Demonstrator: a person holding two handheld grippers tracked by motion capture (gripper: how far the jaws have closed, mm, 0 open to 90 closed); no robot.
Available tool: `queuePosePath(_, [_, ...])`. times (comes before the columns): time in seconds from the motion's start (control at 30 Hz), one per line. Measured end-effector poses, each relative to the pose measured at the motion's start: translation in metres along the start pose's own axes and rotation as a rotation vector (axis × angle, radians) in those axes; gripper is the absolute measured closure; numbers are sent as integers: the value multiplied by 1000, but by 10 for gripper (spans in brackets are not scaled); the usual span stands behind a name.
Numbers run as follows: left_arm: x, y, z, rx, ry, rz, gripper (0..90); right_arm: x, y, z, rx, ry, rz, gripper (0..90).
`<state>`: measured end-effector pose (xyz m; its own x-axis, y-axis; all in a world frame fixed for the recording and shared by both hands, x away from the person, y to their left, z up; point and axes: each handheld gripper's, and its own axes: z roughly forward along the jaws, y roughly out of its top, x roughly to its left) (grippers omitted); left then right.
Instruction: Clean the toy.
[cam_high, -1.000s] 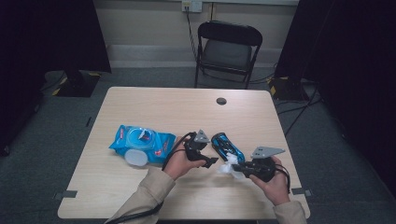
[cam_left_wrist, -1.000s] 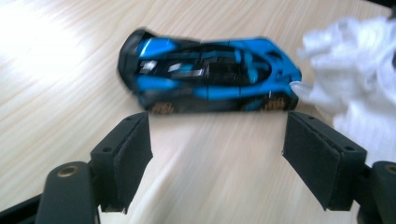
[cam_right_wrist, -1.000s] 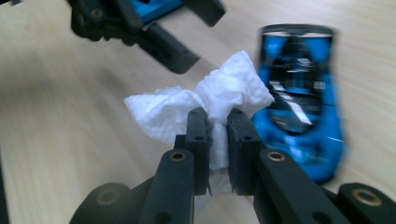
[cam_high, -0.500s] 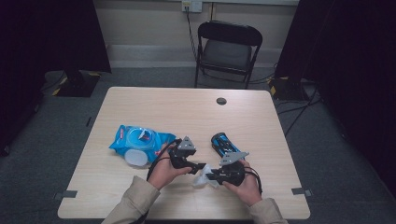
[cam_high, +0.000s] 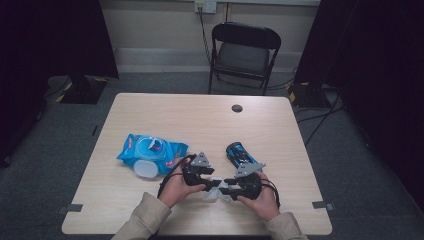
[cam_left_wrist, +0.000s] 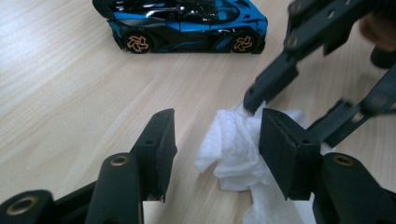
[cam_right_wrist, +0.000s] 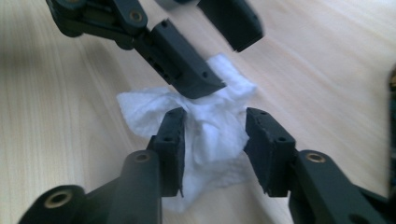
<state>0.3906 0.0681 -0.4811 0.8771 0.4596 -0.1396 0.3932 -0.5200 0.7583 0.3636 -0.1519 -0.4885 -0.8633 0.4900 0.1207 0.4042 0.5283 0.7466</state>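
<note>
A crumpled white wipe (cam_high: 215, 194) lies on the table near its front edge. Both grippers meet over it, tip to tip. My left gripper (cam_left_wrist: 217, 128) has just been closing; its jaws still stand apart, with the wipe (cam_left_wrist: 233, 154) against the right one only. My right gripper (cam_right_wrist: 215, 126) has just been opening, and the wipe (cam_right_wrist: 140, 106) sits loose between its parted jaws. In the high view the left gripper (cam_high: 214, 183) comes from the left and the right gripper (cam_high: 226, 187) from the right. A blue and black toy car (cam_high: 240, 154) stands just behind the right hand.
A blue pack of wipes (cam_high: 150, 149) with a white lid lies on the wooden table (cam_high: 200, 120) left of the hands. A small black disc (cam_high: 237, 108) sits near the far edge. A black folding chair (cam_high: 243, 50) stands beyond the table.
The right hand has moved left, away from the car, to meet the left hand, which shifted slightly nearer. The wipe now rests on the table between both grippers.
</note>
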Motion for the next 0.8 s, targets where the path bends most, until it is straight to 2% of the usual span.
queuePosePath(0.17, [-2,3,-6,1,7,20,464,-4,1,-17,-33,-43,1,509])
queuePosePath(0.33, [-11,8,-8,0,-21,31,447,-16,-1,-37,-80,-108,45,472])
queuePosePath(0.43, [-17,9,-7,-2,-39,38,430,-22,-3,-43,-100,-129,76,439])
queuePosePath(0.53, [-22,10,-4,9,-54,54,414,-27,-3,-47,-95,-144,108,399])
queuePosePath(0.6, [-25,8,-1,23,-63,67,404,-30,-2,-47,-94,-167,131,333])
queuePosePath(0.63, [-25,7,0,32,-64,74,402,-31,-1,-47,-96,-174,138,341])
queuePosePath(0.73, [-23,4,2,40,-58,74,403,-36,3,-45,-74,-216,132,252])
queuePosePath(0.8, [-22,1,4,46,-57,75,406,-41,8,-43,-44,-217,130,222])
